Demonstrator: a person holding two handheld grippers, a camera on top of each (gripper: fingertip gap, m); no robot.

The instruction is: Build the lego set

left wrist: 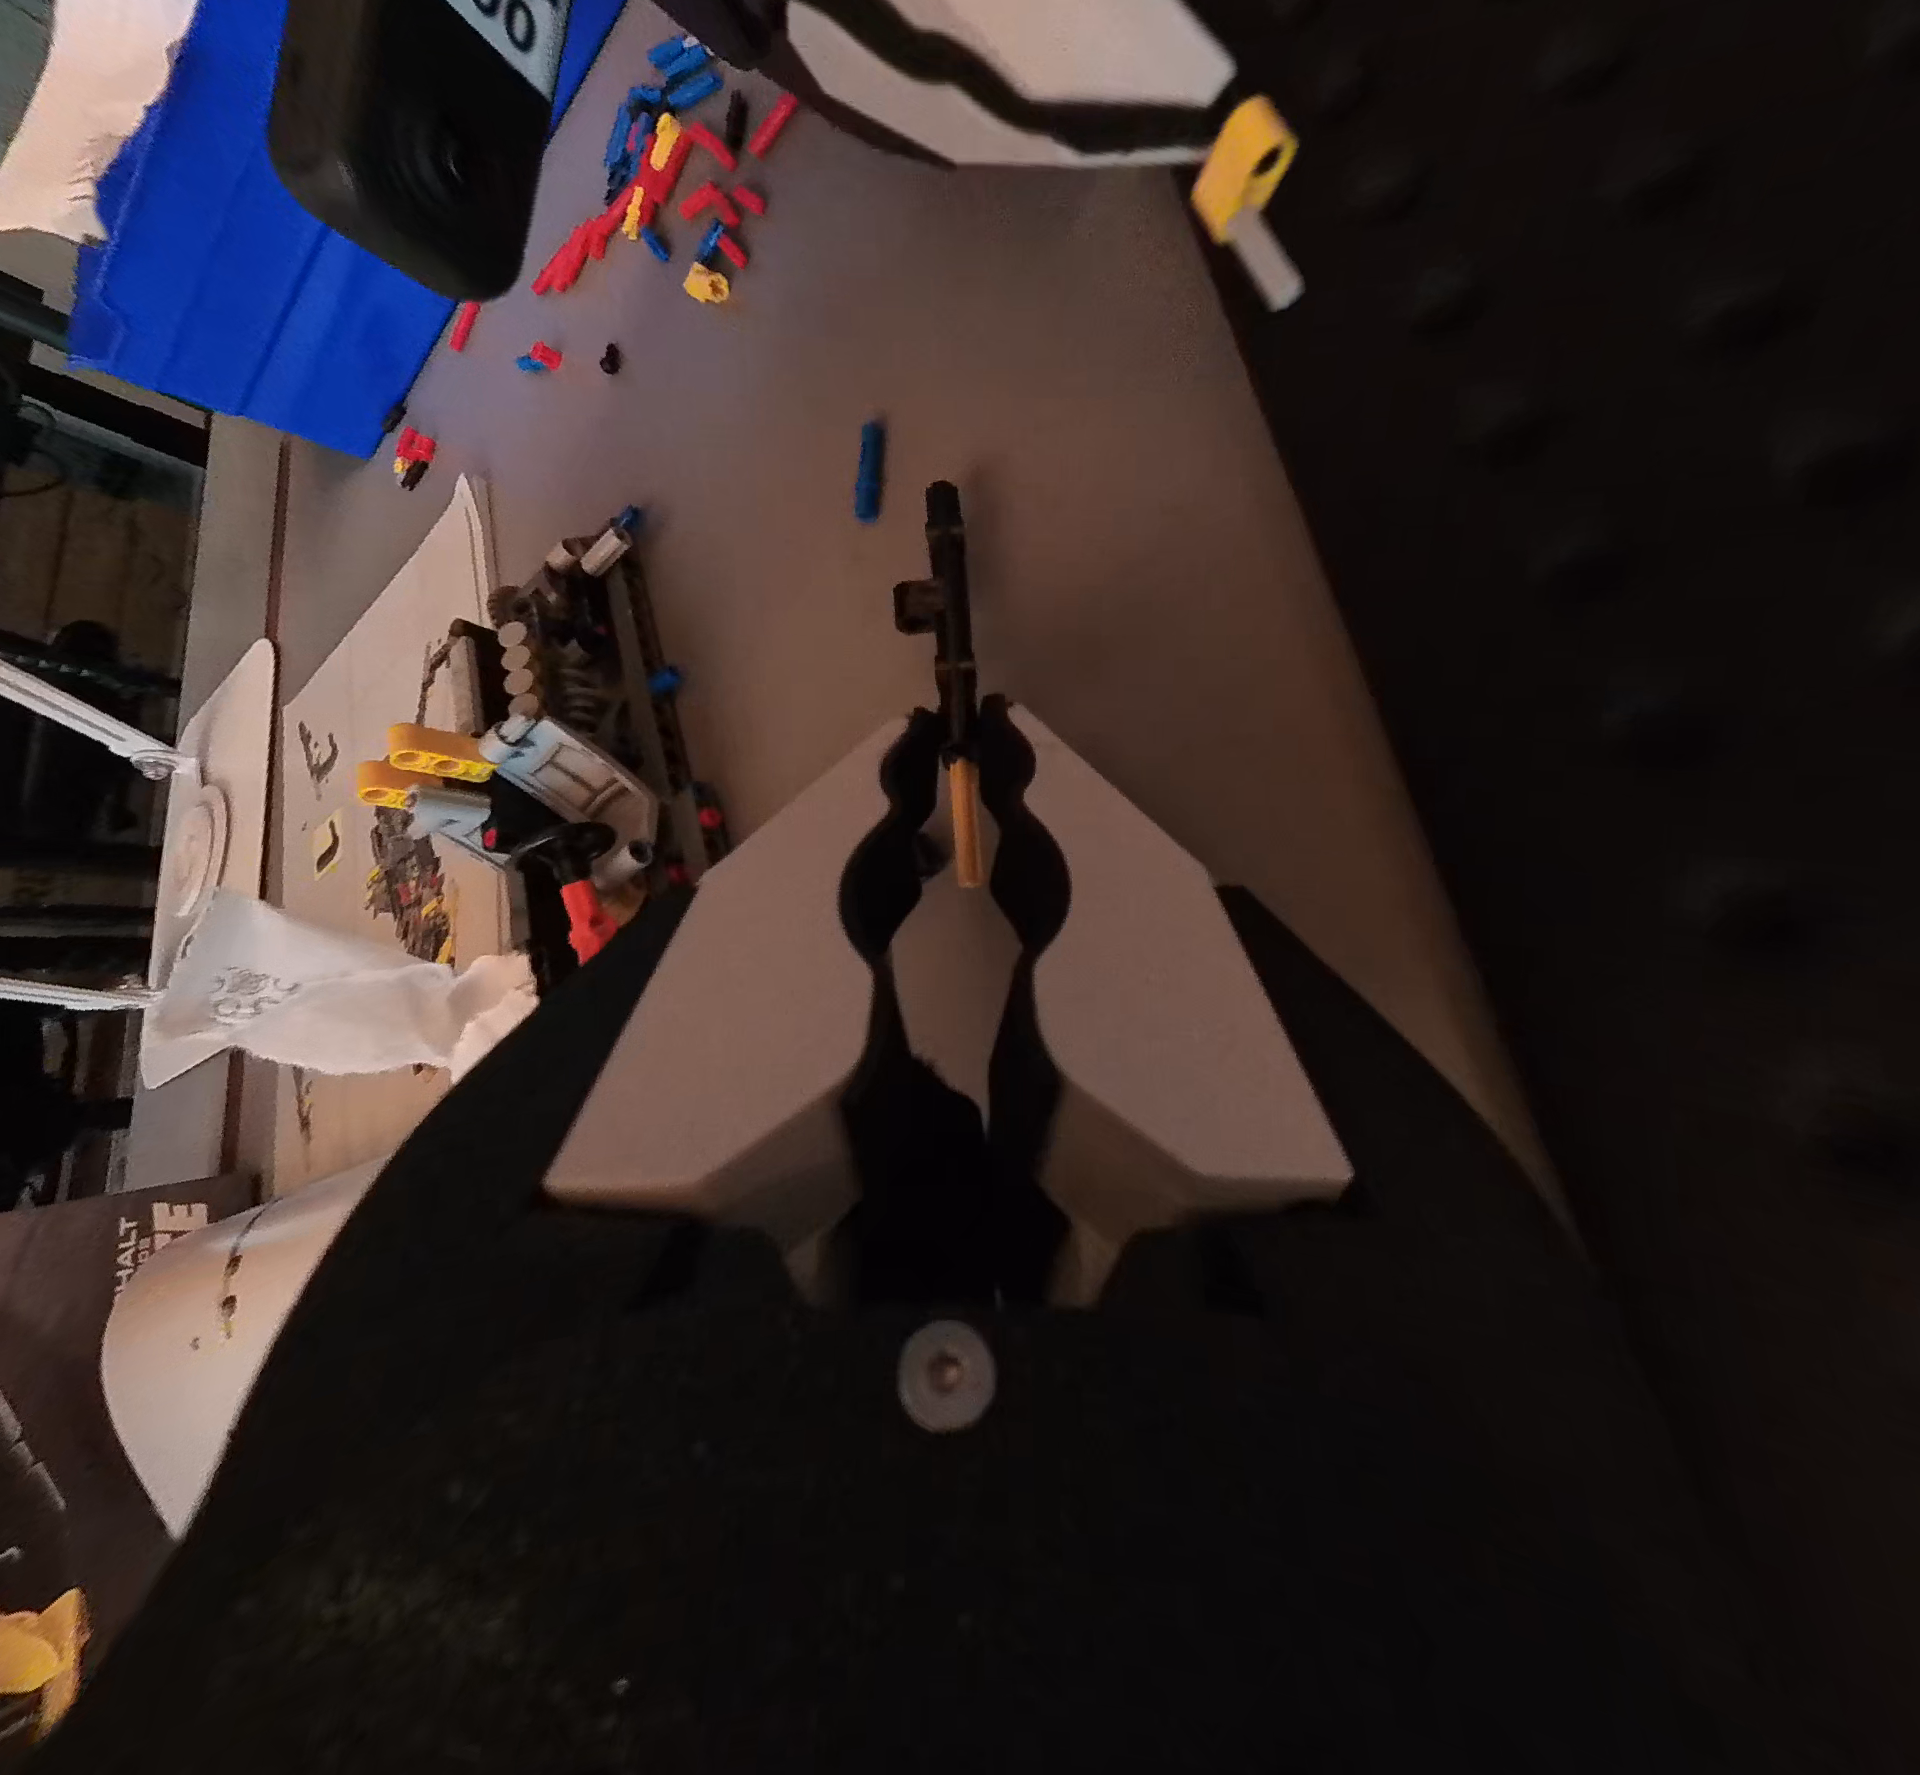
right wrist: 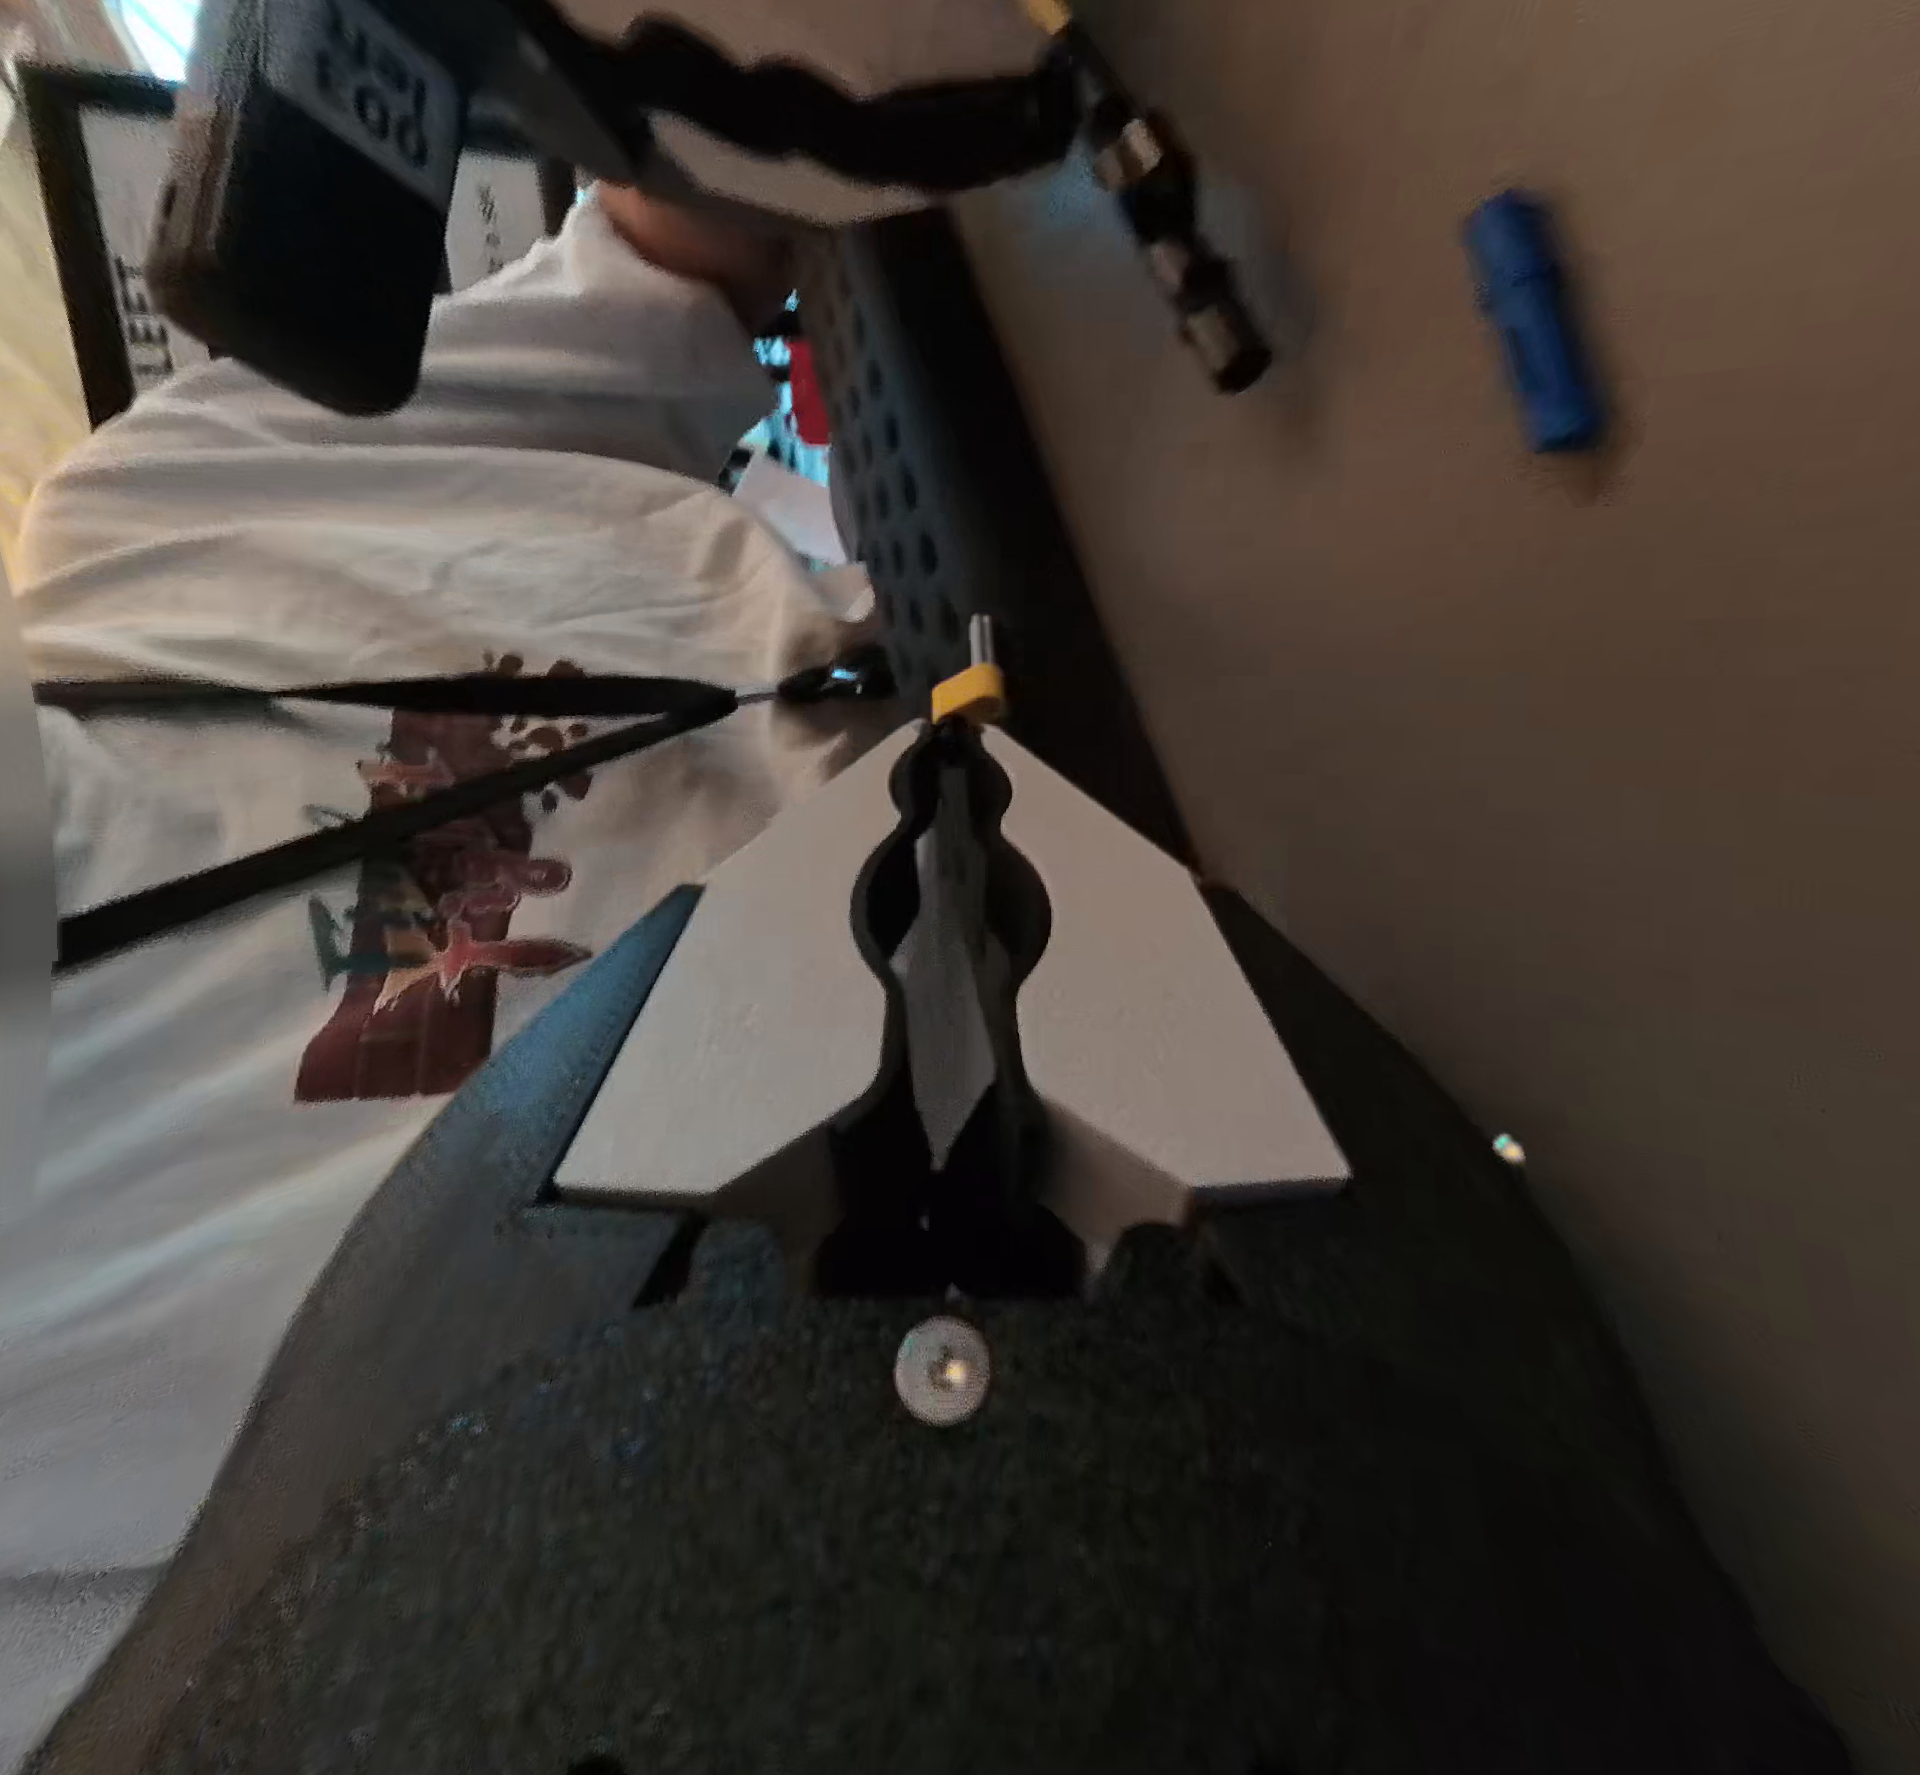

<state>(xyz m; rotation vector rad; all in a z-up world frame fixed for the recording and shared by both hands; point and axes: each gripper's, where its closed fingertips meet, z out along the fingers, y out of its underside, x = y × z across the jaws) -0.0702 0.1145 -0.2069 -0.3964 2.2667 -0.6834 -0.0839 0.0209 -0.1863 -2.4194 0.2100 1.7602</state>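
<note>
My left gripper (left wrist: 956, 733) is shut on a black axle assembly (left wrist: 948, 603) with a yellow-tan end (left wrist: 966, 821), held above the grey table (left wrist: 1091, 478). My right gripper (right wrist: 961, 723) is shut on a small yellow connector (right wrist: 966, 691) with a light grey pin (right wrist: 980, 636). In the left wrist view the right gripper (left wrist: 1216, 130) shows at the top with that yellow piece (left wrist: 1247, 167). In the right wrist view the left gripper (right wrist: 1060, 78) shows at the top with the black axle assembly (right wrist: 1174, 250). A partly built model (left wrist: 566, 749) lies at the left.
Loose red, blue and yellow pieces (left wrist: 675, 167) lie scattered at the far end. A blue pin (left wrist: 871, 470) lies near the axle, also in the right wrist view (right wrist: 1532, 323). An instruction booklet (left wrist: 384, 738), a blue box (left wrist: 249, 260) and a crumpled bag (left wrist: 312, 998) are at the left. A person in a white shirt (right wrist: 364, 634) sits behind. Some 10 cm of space lies between my two pairs of fingers.
</note>
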